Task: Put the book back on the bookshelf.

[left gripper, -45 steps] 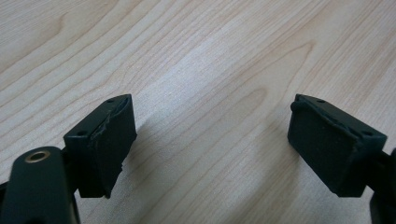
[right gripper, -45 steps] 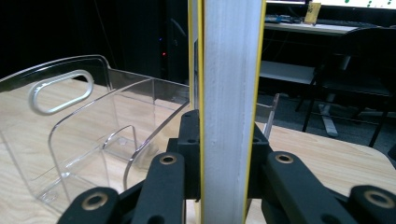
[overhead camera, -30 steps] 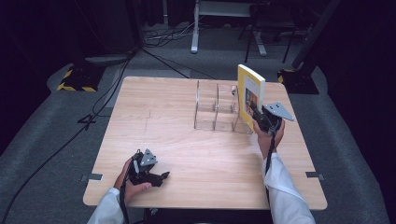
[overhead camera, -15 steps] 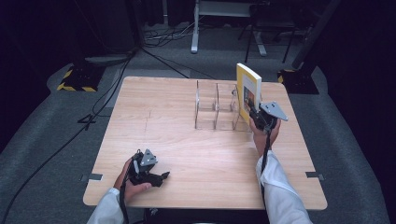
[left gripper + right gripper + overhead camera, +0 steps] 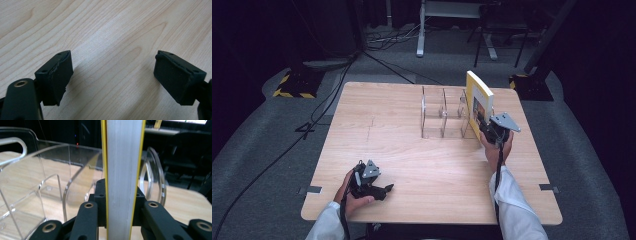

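A thin yellow-covered book (image 5: 479, 102), pale page edges facing the right claw's camera, is held upright at the right end of the clear acrylic rack (image 5: 444, 112), toward the far right of the tabletop (image 5: 412, 150). It is pinched from both sides by the right claw (image 5: 484, 125). Bare wood is seen in front of the rack. The left claw (image 5: 384, 189) is rested near the tabletop's near-left edge, spread wide over bare wood.
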Demonstrator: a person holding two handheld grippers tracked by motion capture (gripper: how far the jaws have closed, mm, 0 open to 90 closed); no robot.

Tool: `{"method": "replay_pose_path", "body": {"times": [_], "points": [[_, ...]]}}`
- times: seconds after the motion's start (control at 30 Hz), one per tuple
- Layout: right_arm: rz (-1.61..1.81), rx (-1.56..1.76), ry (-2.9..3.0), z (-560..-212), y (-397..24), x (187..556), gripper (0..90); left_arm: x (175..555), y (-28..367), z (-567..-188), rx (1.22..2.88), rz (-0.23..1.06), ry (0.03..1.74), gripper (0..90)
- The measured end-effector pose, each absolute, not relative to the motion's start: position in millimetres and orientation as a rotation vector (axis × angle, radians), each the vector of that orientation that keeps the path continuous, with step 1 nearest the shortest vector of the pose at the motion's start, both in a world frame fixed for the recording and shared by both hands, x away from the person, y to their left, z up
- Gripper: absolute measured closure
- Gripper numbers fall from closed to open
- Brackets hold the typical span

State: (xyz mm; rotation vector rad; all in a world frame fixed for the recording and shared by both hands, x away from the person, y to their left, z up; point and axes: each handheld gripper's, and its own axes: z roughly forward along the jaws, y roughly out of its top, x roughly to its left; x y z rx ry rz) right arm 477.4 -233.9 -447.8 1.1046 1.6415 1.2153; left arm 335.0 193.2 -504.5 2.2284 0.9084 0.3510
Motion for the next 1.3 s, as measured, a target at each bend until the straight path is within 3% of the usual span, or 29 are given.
{"method": "replay_pose_path", "body": {"times": [0.43, 0.63, 1.3], "points": [[1.194, 1.161, 1.702, -454, -246, 477, 71.9, 335, 193, -505, 2.229, 0.352, 0.908, 16.4], [1.187, 1.155, 1.707, -452, -250, 476, 75.9, 335, 193, -504, 2.230, 0.353, 0.907, 16.4], [1.248, 1.150, 1.635, -452, -250, 481, 76.7, 335, 193, -504, 2.233, 0.348, 0.896, 16.7]]}}
